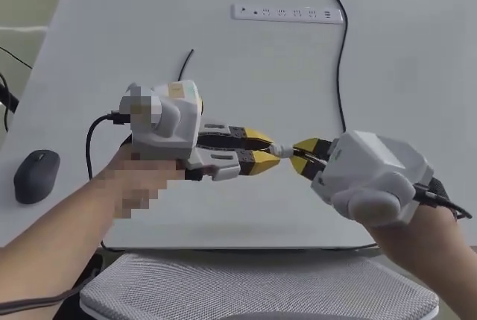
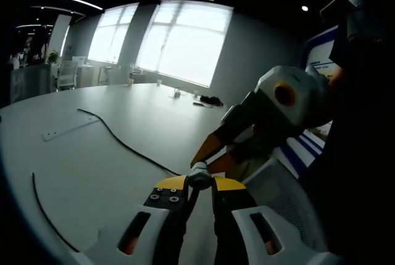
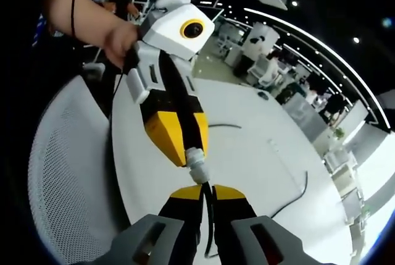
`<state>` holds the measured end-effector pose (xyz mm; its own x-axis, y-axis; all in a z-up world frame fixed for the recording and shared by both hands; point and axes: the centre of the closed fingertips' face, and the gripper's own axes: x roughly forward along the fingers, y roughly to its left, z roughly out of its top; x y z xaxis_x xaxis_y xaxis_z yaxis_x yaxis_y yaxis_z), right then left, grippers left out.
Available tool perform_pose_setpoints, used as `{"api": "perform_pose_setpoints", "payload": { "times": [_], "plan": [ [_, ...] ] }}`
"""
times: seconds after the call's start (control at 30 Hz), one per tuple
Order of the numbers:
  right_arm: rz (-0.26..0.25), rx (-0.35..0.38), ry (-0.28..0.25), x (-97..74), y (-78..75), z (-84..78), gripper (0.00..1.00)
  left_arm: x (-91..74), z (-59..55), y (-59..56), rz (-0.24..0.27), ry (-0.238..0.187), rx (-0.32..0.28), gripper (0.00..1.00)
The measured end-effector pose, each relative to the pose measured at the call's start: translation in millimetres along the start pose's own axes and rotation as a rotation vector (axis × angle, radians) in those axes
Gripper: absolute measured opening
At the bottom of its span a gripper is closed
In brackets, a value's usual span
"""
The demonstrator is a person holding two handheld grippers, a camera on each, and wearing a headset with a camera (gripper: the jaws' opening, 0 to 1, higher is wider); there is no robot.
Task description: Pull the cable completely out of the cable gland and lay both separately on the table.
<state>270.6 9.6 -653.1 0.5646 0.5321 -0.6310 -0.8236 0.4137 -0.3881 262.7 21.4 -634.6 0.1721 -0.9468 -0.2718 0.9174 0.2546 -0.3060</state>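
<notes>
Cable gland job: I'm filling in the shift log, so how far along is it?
Done: both parts are gripped, the left tool shut on the cable gland, the right tool shut on the cable right beside it. In hand: the pull; the cable looks not yet out of the gland. Left: draw it fully out and lay both separately on the table.
</notes>
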Motion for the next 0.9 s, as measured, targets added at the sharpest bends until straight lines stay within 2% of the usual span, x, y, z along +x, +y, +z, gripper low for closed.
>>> {"api": "perform_pose_setpoints", "payload": {
  "times": [0.4,0.47,0.63,0.8,0.9],
  "plan": [
    [-0.005,0.041,-0.005,1.0,1.5,-4.1,0.0,-0.3,-1.8,-1.7,0.011,0.007,0.018,0.15],
    [-0.005,0.071,-0.003,1.1,0.6,-7.6,0.0,-1.2,-2.2,-0.9,0.014,0.008,0.018,0.15],
    [-0.006,0.09,0.005,-0.1,0.1,-14.1,0.0,-1.6,-3.9,-1.7,0.015,0.013,0.017,0.15],
    [-0.017,0.174,0.006,-1.2,-4.0,-22.2,0.0,-0.6,-3.1,-2.2,0.016,0.011,0.013,0.15],
    [-0.023,0.183,0.011,-1.3,-5.9,-26.0,0.0,-0.2,-2.5,-2.0,0.016,0.011,0.012,0.15]
  ]
}}
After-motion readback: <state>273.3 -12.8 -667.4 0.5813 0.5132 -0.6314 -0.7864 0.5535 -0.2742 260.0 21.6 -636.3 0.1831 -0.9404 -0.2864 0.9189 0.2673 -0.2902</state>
